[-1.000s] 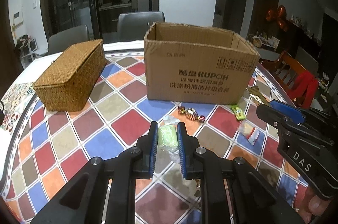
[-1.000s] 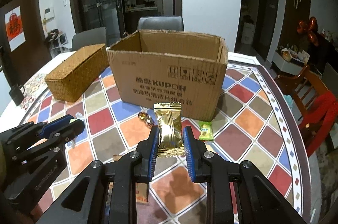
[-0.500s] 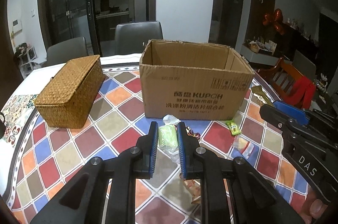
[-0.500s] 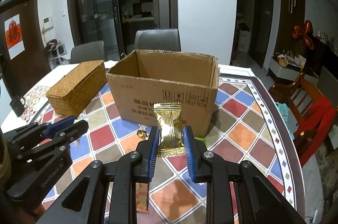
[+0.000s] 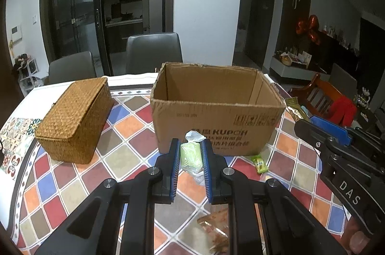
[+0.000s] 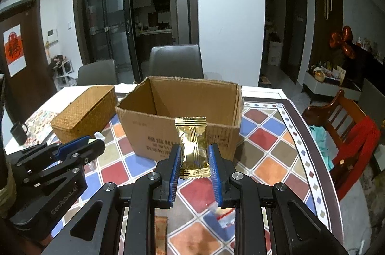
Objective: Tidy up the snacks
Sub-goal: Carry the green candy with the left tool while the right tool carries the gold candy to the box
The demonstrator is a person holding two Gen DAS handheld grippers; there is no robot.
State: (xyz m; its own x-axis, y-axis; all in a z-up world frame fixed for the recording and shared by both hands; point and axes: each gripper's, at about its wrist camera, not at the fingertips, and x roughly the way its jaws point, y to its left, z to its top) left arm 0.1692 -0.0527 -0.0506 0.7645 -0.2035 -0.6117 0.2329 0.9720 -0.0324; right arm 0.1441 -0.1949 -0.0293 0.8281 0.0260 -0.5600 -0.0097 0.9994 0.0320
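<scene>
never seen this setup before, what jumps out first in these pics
The open cardboard box at the middle of the checkered table dominates. In front of it, the left gripper is shut on a pale green snack and the right gripper on a gold packet. A closed wicker basket sits left of the box.

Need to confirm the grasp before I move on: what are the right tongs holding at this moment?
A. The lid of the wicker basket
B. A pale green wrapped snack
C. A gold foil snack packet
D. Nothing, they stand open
C: in the right wrist view the right tongs are shut on the gold foil snack packet, held upright in front of the open cardboard box.
</scene>
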